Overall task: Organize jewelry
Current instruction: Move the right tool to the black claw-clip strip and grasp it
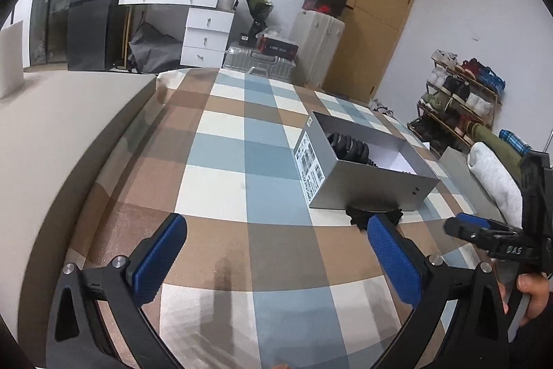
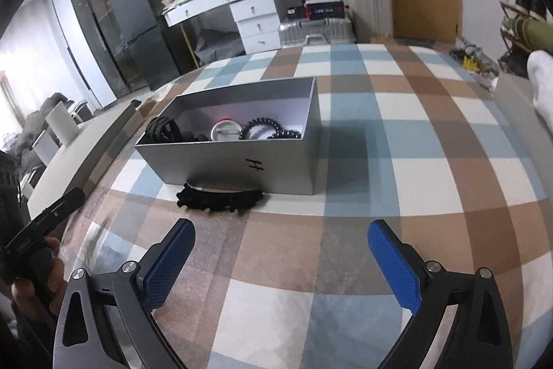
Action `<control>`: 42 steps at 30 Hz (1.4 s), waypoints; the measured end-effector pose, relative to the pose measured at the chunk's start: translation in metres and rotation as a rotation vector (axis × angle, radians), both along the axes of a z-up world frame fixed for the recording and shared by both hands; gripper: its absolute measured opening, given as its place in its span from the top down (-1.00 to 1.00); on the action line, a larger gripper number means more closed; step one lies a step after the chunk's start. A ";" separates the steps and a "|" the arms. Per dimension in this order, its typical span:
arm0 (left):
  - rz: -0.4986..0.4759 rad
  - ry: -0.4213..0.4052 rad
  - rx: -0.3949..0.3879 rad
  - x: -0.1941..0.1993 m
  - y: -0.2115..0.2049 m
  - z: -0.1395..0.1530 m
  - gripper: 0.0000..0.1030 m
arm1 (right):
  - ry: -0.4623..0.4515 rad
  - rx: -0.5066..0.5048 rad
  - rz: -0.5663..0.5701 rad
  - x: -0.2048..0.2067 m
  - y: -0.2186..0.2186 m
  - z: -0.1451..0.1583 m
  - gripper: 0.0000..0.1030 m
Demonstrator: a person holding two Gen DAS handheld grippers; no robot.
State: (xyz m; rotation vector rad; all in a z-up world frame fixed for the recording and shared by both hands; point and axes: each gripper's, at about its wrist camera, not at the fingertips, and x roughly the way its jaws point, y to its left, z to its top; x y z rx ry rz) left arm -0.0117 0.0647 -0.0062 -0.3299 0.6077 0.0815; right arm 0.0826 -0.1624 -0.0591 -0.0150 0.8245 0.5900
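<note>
The counter (image 2: 397, 144), covered in a blue, brown and cream checked cloth, is filling most of both wrist views. On it an open grey box (image 2: 242, 161) is sitting, near the middle of the right wrist view and toward three o'clock in the left wrist view (image 1: 366, 182). Inside the box jewelry is lying in a row: a black coiled piece (image 2: 162, 128) at the nine o'clock end, a round silver disc (image 2: 224, 131) at the centre, and a black beaded bracelet (image 2: 261, 127) toward three o'clock. A black scalloped hair accessory (image 2: 217, 199) is lying on the cloth just outside the box, touching or nearly touching its near wall; in the left wrist view only a part is showing, below the box (image 1: 359, 213).

The right tool (image 2: 280, 251) is hovering over the cloth at six o'clock of that accessory, its blue-padded jaws spreading wide apart with nothing between them. The left tool (image 1: 276, 251) is also standing wide apart and empty over bare cloth, well to the nine o'clock side of the box. A hand (image 2: 38, 279) is gripping the left tool's handle at the eight o'clock edge of the right wrist view.
</note>
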 end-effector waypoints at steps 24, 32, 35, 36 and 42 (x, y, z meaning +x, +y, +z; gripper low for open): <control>-0.169 0.277 0.092 0.062 -0.042 -0.023 0.13 | -0.009 -0.204 0.078 0.014 0.084 -0.029 -0.63; -0.245 0.276 0.093 0.062 -0.060 -0.020 0.33 | -0.039 -0.203 0.092 0.013 0.086 -0.026 -0.13; -0.264 0.284 0.101 0.064 -0.066 -0.020 0.75 | -0.039 -0.195 0.103 0.012 0.086 -0.026 -0.01; -0.276 0.289 0.107 0.065 -0.068 -0.020 0.82 | -0.039 -0.190 0.107 0.012 0.085 -0.025 0.27; -0.288 0.289 0.126 0.064 -0.075 -0.019 0.91 | -0.036 -0.184 0.110 0.010 0.082 -0.025 0.37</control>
